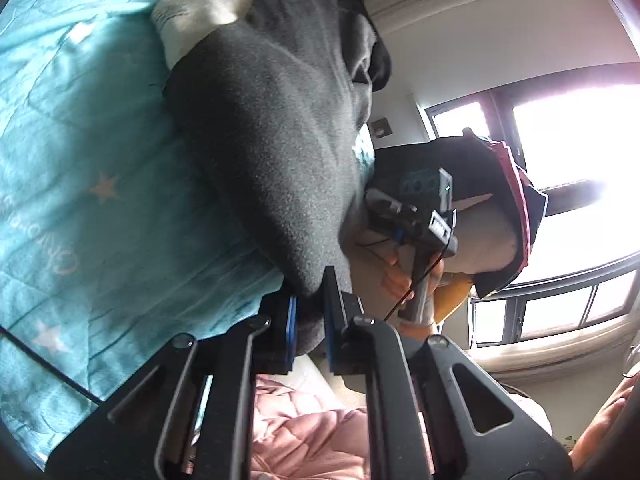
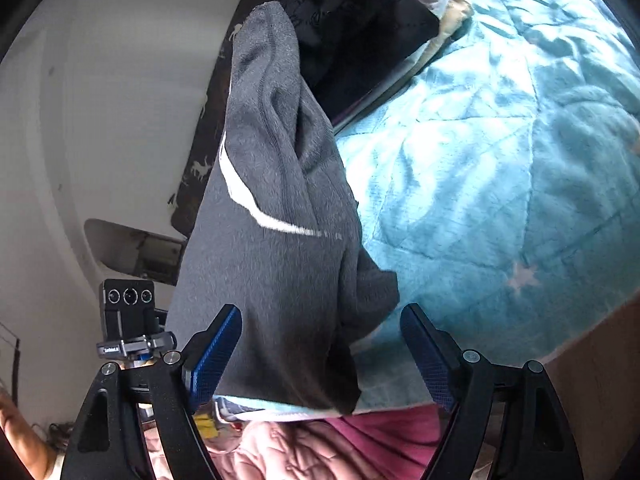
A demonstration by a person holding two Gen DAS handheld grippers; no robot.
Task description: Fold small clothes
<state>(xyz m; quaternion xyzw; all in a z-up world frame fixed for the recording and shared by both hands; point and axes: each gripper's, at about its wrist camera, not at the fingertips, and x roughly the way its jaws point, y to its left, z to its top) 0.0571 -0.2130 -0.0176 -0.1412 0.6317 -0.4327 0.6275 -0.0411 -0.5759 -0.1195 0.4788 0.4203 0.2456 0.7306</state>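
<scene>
While the dark grey fleece garment [image 1: 276, 128] hangs limp over the teal quilted bed cover [image 1: 80, 152], the left gripper [image 1: 310, 320] pinches one corner, jaws nearly closed. The right gripper [image 2: 320, 344] stands wide apart around the lower hem, gripping nothing. Soft, light cloth; the hem corners look the best holds.

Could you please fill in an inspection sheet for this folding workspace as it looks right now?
Surface: plush teal quilted bedspread with stars, rumpled.
Job's things: dark grey fleece garment with white stripe, hanging lifted above the bedspread.
Clutter: black patterned cloth and cream knitted fabric piled at the far end; pink quilted blanket below.
Grippers: left tongs shut on a grey garment corner; right tongs open around its lower edge.
Cables: thin black cable across the bedspread.
Surroundings: bright window, white wall.
</scene>
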